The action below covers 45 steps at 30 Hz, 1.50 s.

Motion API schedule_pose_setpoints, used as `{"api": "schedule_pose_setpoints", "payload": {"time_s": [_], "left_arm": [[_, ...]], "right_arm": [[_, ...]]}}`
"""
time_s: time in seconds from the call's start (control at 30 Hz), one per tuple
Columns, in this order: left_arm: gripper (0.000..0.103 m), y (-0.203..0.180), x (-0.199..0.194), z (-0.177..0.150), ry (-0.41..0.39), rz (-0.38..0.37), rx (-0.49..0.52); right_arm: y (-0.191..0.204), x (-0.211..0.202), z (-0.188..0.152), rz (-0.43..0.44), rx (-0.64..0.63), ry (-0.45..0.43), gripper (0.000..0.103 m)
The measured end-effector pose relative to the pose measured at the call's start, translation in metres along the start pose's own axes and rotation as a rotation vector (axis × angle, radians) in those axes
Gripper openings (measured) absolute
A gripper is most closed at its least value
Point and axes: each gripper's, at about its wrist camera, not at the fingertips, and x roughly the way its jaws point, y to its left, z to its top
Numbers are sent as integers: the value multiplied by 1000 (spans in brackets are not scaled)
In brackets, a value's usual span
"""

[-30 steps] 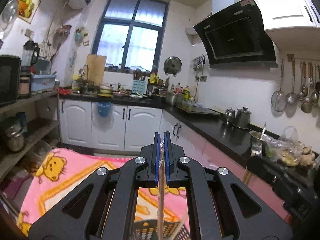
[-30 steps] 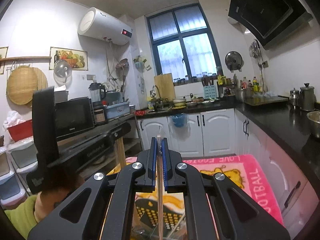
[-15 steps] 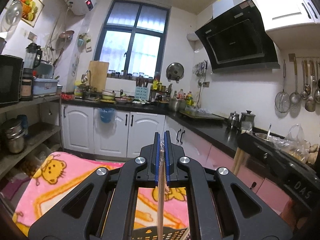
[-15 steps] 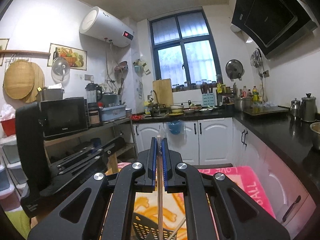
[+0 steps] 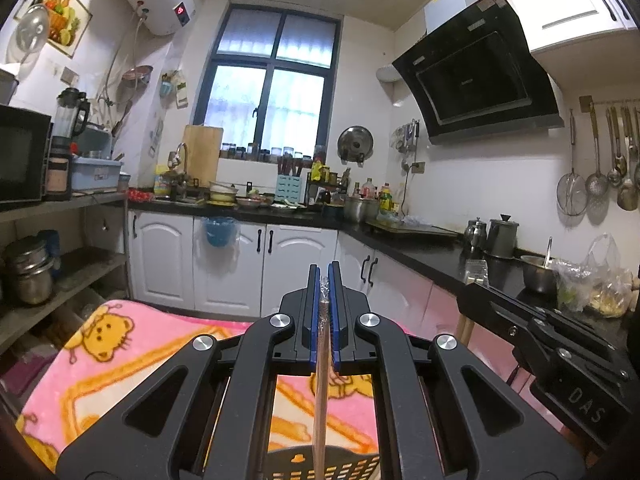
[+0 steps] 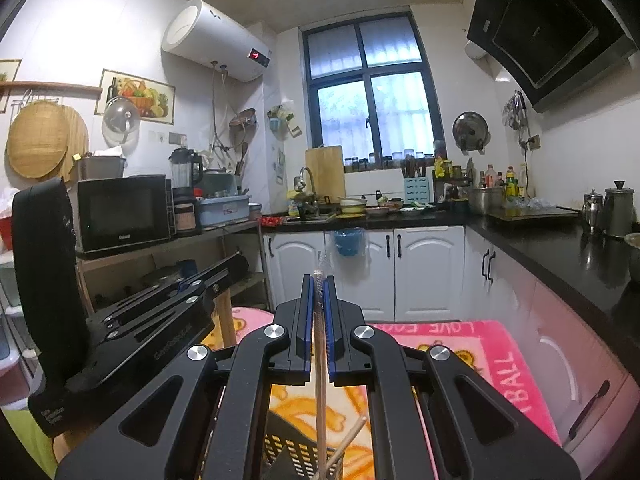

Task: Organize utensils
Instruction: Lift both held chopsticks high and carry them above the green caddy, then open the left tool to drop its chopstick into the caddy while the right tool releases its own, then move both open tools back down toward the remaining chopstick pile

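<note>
In the left wrist view my left gripper (image 5: pixel 324 280) is shut on a thin wooden chopstick (image 5: pixel 320 392) in a clear wrapper, which runs down toward a black perforated basket (image 5: pixel 348 460). My right gripper (image 6: pixel 319 284) is shut on a second wrapped chopstick (image 6: pixel 319 400) above the same basket (image 6: pixel 292 452), where a loose chopstick (image 6: pixel 350 438) leans. Each gripper shows in the other's view: the right gripper (image 5: pixel 472 294) at the right, the left gripper (image 6: pixel 236 260) at the left.
A pink cartoon blanket (image 5: pixel 120 360) covers the surface under the basket. A black counter (image 6: pixel 560 248) with kettles and a bowl runs along the right, above white cabinets (image 5: pixel 224 264). A shelf rack with a microwave (image 6: pixel 120 212) stands on the left.
Both grippers have sunk a little, each still clamped on its chopstick. In each view the other gripper now reaches further into the frame.
</note>
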Motion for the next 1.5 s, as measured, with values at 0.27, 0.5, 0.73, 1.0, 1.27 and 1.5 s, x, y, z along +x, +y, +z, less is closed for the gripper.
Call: {"api": "schedule_pose_setpoints", "payload": {"time_s": [0.27, 0.5, 0.73, 1.0, 1.27, 1.5], "left_arm": [[2, 12, 7, -21, 83, 5, -27], [2, 20, 4, -33, 166, 1, -56], [7, 21, -9, -36, 229, -27, -65], [23, 24, -27, -38, 266, -43, -70], [37, 27, -37, -43, 303, -59, -76], [50, 26, -51, -45, 311, -81, -85]], "right_arm": [[-13, -7, -22, 10, 49, 65, 6], [-25, -19, -30, 0, 93, 119, 8], [-29, -31, -35, -3, 118, 155, 19], [-28, -45, -44, -22, 121, 223, 28], [-27, -61, -50, -35, 129, 265, 37], [-24, -74, -59, -46, 128, 291, 47]]}}
